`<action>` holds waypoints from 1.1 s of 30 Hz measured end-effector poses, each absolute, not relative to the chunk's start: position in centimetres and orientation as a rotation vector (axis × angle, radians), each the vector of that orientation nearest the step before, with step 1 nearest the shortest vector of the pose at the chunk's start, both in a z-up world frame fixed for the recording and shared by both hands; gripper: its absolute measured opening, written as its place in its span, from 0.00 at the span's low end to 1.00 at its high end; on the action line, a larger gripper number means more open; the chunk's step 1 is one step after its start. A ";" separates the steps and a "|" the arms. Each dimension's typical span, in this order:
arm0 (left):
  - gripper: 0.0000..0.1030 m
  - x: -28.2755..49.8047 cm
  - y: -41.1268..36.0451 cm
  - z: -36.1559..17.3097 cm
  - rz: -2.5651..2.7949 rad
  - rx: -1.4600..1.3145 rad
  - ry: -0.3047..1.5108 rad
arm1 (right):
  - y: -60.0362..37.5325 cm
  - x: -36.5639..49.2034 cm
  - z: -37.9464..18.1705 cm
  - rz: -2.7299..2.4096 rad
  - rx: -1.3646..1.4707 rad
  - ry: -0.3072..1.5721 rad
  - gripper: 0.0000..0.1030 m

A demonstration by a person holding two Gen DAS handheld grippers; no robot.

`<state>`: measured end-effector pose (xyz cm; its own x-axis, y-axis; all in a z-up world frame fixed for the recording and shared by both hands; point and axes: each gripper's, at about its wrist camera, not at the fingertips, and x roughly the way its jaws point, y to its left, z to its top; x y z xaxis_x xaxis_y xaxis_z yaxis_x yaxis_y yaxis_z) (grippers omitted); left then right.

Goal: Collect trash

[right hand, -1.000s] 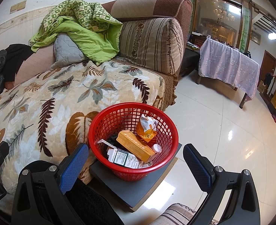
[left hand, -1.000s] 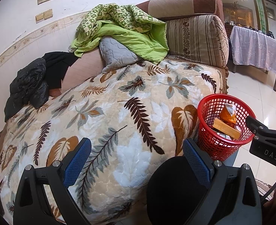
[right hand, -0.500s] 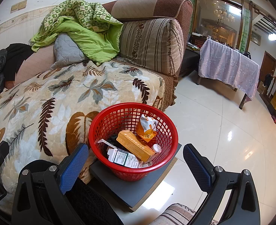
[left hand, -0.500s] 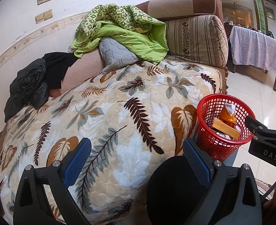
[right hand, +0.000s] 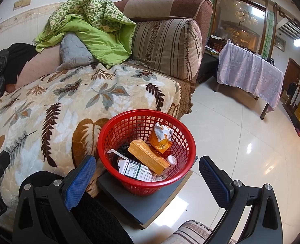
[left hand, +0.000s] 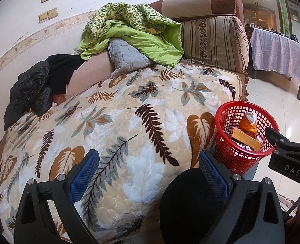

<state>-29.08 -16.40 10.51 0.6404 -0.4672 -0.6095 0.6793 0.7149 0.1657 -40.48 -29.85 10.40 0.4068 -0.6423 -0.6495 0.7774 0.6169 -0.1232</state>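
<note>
Both my left tool (left hand: 148, 169) and right tool (right hand: 147, 174) hang spread and empty. The trash sits in the red basket (right hand: 129, 183) beside the sofa (left hand: 129, 111); collecting looks finished, so next I'd scan for strays.

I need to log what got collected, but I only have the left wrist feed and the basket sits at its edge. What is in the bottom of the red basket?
Observer: From the right wrist view, the red basket holds an orange box lying across a white and dark green carton.
Operator: Anything else in there?
Observer: An orange foil pouch leans against the far wall, and a small white cap lies beside the box.
Operator: What is the basket standing on?
Observer: A dark grey flat board on the tiled floor.
Operator: Is the right gripper carrying anything?
Observer: No, the right gripper is open and empty, just short of the basket.
</note>
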 end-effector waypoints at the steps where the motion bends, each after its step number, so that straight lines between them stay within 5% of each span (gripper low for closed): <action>1: 0.95 -28.9 -16.3 10.6 -0.673 0.399 0.574 | -29.9 -40.4 10.4 -0.891 0.210 0.717 0.99; 13: 0.95 -16.3 -5.6 8.0 -0.256 0.168 0.795 | -25.9 -26.2 11.1 -0.532 -0.009 0.724 0.99; 25: 0.95 -4.6 6.8 1.3 0.030 -0.030 1.049 | -16.9 -5.1 3.0 -0.256 -0.035 0.895 0.99; 33: 1.00 -2.3 6.8 0.7 0.013 0.002 0.977 | -17.4 -0.8 -0.4 -0.244 0.081 0.975 0.99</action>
<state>-2.33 6.85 0.73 0.5591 0.0116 -0.8290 -0.0101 0.9999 0.0071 -0.84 -17.44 -0.36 0.5365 -0.1687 -0.8269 0.2411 0.9696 -0.0414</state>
